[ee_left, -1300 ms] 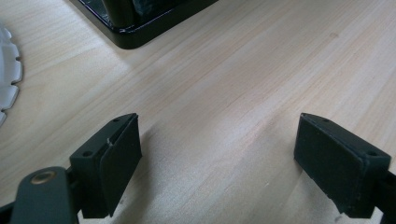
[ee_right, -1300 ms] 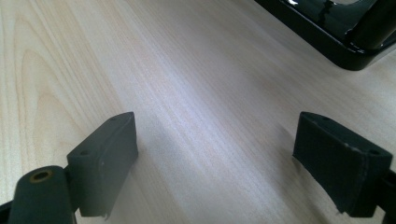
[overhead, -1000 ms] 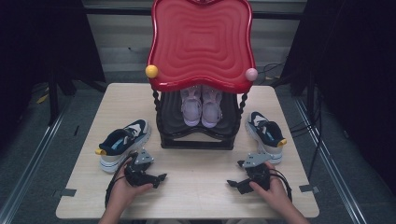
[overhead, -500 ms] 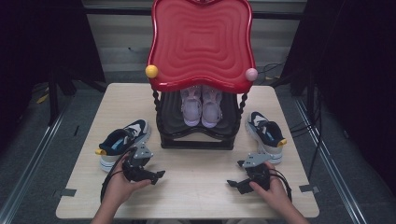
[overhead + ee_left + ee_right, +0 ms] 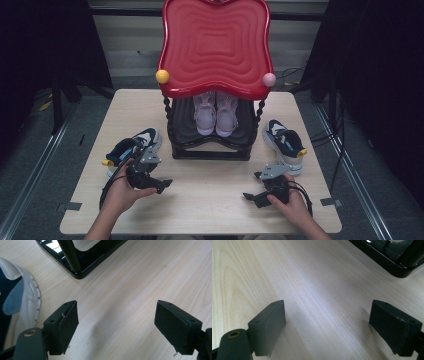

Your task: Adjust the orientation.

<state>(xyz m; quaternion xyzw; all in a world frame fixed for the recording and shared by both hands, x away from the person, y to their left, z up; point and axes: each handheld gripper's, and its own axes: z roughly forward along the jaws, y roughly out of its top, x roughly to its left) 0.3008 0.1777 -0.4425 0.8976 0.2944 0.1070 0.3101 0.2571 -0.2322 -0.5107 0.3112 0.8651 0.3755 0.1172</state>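
Note:
A navy and white sneaker (image 5: pixel 131 148) lies on the left of the wooden table (image 5: pixel 210 210), its mate (image 5: pixel 284 142) on the right. Between them stands a black rack (image 5: pixel 210 150) with a red wavy top (image 5: pixel 215 45) and a pair of pink shoes (image 5: pixel 215 114) on its lower shelf. My left gripper (image 5: pixel 164 186) hovers just in front of the left sneaker, open with nothing between its fingers (image 5: pixel 65 325); the left gripper view has the sneaker (image 5: pixel 17 295) at its left edge. My right gripper (image 5: pixel 252 186) rests low by the right sneaker, open and empty (image 5: pixel 327 325).
The rack's black base corner (image 5: pixel 77 265) lies ahead of the left gripper, and another corner (image 5: pixel 392 262) ahead of the right one. Bare wood stretches between the two grippers. Yellow (image 5: pixel 162 76) and pink (image 5: pixel 269 79) knobs jut from the red top.
My left gripper has lifted off the table and drawn a little closer to the left sneaker. The right gripper has stayed put.

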